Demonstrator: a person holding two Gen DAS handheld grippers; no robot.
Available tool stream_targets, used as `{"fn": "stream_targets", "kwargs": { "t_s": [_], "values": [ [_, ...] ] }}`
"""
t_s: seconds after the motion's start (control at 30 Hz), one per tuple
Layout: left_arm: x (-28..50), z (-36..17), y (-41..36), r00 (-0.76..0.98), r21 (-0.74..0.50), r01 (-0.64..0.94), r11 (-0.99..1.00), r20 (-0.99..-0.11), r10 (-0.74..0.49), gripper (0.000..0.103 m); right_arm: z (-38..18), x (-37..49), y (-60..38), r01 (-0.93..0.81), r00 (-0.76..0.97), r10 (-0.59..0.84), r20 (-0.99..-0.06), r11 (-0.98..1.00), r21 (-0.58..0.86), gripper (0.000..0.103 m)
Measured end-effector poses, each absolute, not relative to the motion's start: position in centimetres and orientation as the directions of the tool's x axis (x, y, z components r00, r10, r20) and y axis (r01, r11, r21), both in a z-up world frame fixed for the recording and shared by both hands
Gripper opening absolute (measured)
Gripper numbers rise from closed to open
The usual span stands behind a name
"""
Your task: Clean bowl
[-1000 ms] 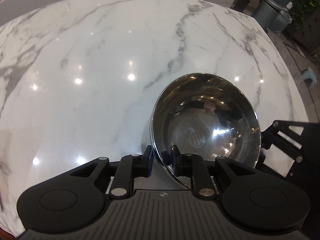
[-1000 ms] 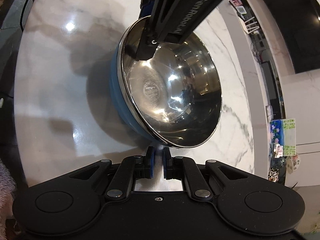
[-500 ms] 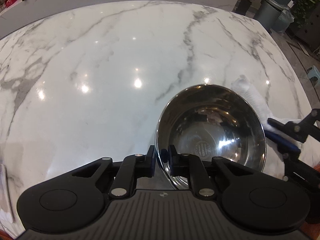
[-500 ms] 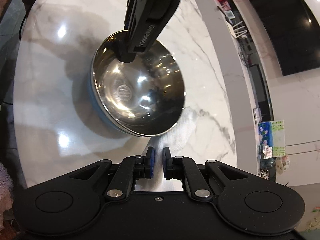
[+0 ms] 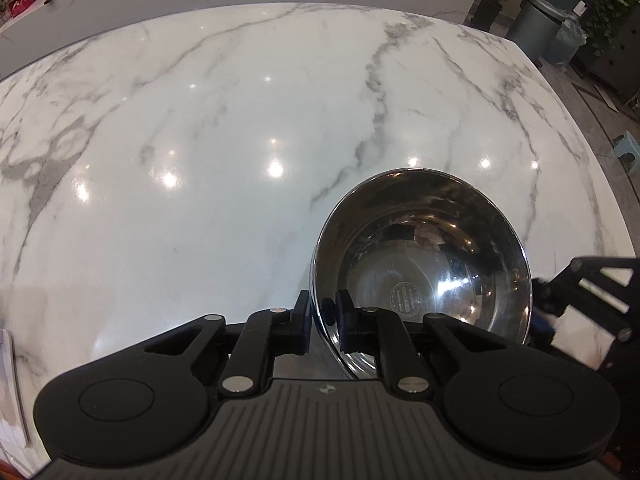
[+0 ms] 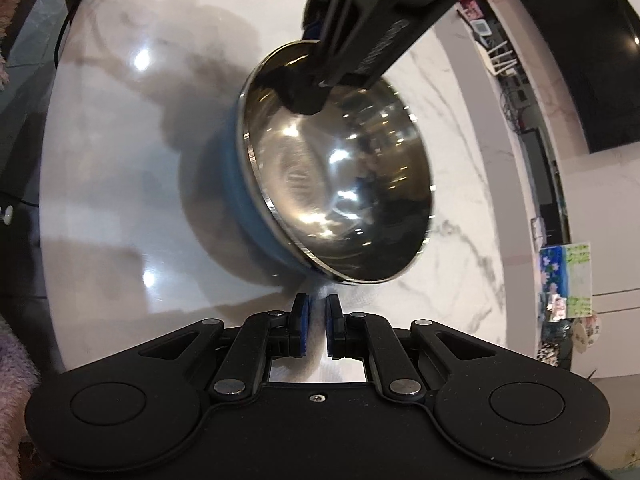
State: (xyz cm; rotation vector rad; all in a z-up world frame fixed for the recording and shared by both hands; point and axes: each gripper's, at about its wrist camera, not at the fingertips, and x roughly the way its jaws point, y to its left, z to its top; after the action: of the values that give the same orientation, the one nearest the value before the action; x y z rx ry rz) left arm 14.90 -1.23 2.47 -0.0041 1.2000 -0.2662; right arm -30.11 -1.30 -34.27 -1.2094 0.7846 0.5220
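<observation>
Only the right view shows the bowl (image 6: 340,184)'s blue outside; left claw (image 5: 323,322) grips its rim, right claw (image 6: 316,326) pinches white cloth (image 6: 352,295).

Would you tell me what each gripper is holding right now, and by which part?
The left gripper pinches the steel bowl by its near rim. The right gripper is shut on a white cloth, apparently at its edge.

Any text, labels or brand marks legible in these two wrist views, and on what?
None reads clearly.
Round stamp in the bowl bottom: too small.
Pale lettering on the left gripper body: blurred.
Colourful poster in the background: too small.
</observation>
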Motion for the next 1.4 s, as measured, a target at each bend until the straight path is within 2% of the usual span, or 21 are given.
{"fn": "stream_targets", "kwargs": {
  "t_s": [0.1,0.17,0.27,0.33,0.4,0.47,0.53,0.6,0.77,1.0,1.07,1.1,1.17,1.23,1.4],
  "values": [
    [14.8,2.6,-0.9,0.344,-0.171,0.181,0.968,-0.911,-0.225,0.012,-36.8,-33.3,-0.3,-0.724,0.637,-0.048,-0.769,0.306,-0.619,0.007],
    [14.8,2.9,-0.7,0.356,-0.178,0.173,0.969,-0.906,-0.23,0.018,-38.1,-34.9,0.1,-0.719,0.635,-0.049,-0.771,0.328,-0.613,0.007],
    [14.6,3.6,-0.5,0.385,-0.185,0.163,0.969,-0.892,-0.235,0.03,-40.4,-38.0,0.9,-0.711,0.635,-0.047,-0.771,0.356,-0.607,0.007],
    [14.5,4.1,-0.3,0.406,-0.195,0.157,0.968,-0.881,-0.243,0.043,-41.8,-39.8,1.2,-0.699,0.636,-0.05,-0.77,0.386,-0.603,0.007],
    [14.3,4.6,0.0,0.422,-0.21,0.151,0.966,-0.87,-0.255,0.046,-42.5,-41.6,0.9,-0.676,0.638,-0.06,-0.768,0.433,-0.596,0.007],
    [14.1,5.1,0.4,0.438,-0.23,0.143,0.963,-0.857,-0.27,0.053,-42.3,-42.6,0.0,-0.653,0.636,-0.07,-0.769,0.482,-0.584,0.007],
    [14.0,5.4,0.8,0.451,-0.243,0.132,0.961,-0.849,-0.277,0.064,-42.9,-44.2,-0.3,-0.617,0.626,-0.076,-0.776,0.56,-0.552,0.007],
    [13.8,5.6,1.1,0.459,-0.249,0.124,0.961,-0.844,-0.278,0.069,-42.4,-44.8,-0.7,-0.587,0.615,-0.079,-0.784,0.618,-0.522,0.007],
    [13.4,5.7,1.1,0.472,-0.217,0.112,0.97,-0.847,-0.244,0.073,-45.4,-48.0,-0.7,-0.514,0.574,-0.087,-0.814,0.736,-0.441,0.007],
    [12.3,6.5,1.0,0.503,-0.178,0.108,0.978,-0.839,-0.208,0.078,-44.1,-50.5,-2.1,-0.404,0.541,-0.049,-0.839,0.86,-0.311,0.014],
    [11.9,6.8,1.0,0.522,-0.175,0.114,0.978,-0.827,-0.209,0.078,-45.2,-52.7,-2.3,-0.357,0.537,-0.038,-0.843,0.895,-0.268,0.022],
    [11.8,6.9,1.0,0.53,-0.177,0.116,0.977,-0.821,-0.212,0.079,-45.4,-53.5,-2.4,-0.336,0.538,-0.039,-0.842,0.906,-0.256,0.031],
    [11.3,7.1,1.1,0.557,-0.181,0.126,0.975,-0.801,-0.22,0.08,-44.9,-54.2,-2.7,-0.292,0.546,-0.039,-0.837,0.927,-0.234,0.042],
    [11.0,7.2,1.2,0.574,-0.179,0.127,0.976,-0.789,-0.219,0.08,-46.3,-57.3,-2.4,-0.233,0.557,-0.035,-0.83,0.952,-0.197,0.044],
    [10.0,7.5,1.3,0.619,-0.202,0.129,0.971,-0.748,-0.239,0.081,-43.7,-58.8,-3.6,-0.071,0.603,-0.022,-0.797,0.994,-0.081,0.055]
  ]
}}
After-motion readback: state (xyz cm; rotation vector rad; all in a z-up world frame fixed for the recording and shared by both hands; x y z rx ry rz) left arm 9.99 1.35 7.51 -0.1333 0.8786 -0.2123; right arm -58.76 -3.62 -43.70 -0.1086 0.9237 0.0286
